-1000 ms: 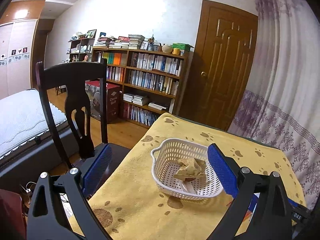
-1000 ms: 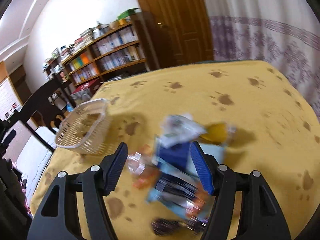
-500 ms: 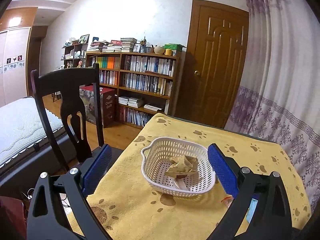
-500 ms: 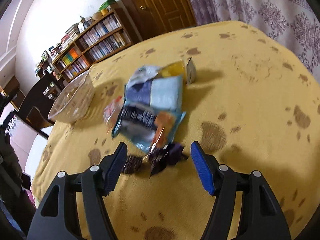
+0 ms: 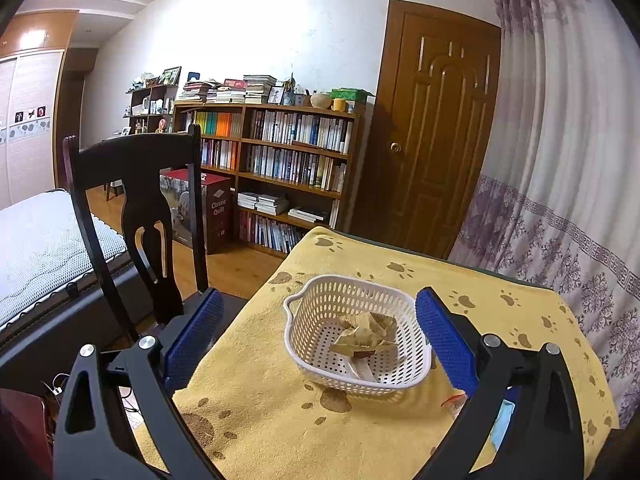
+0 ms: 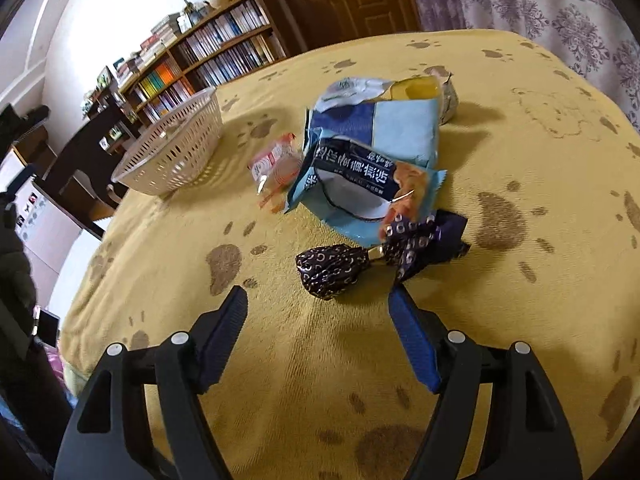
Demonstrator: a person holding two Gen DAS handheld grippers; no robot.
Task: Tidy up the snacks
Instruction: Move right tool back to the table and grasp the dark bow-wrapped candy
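Note:
A white slotted basket [image 5: 304,344] [image 6: 176,144] stands on the yellow paw-print cloth and holds tan wrapped snacks [image 5: 362,332]. My left gripper [image 5: 318,332] hangs open in front of it, holding nothing. In the right wrist view a pile of snacks lies right of the basket: a dark purple wrapped candy [image 6: 332,268] nearest, a light blue packet with dark label [image 6: 360,184], a blue and pale blue bag [image 6: 376,124], a small clear red-printed packet [image 6: 274,164] and a yellow piece [image 6: 418,88]. My right gripper [image 6: 320,312] is open just short of the purple candy.
A dark wooden chair [image 5: 136,216] stands at the table's left edge, with a bed [image 5: 36,248] beyond it. A bookshelf [image 5: 280,172], a brown door [image 5: 432,132] and a patterned curtain [image 5: 568,160] lie behind the table. Bare cloth [image 6: 540,160] stretches right of the snacks.
The right gripper has pulled back from over the snack pile toward the near edge, bringing the purple candy into view ahead of it. The left view shifted slightly; the basket stays put.

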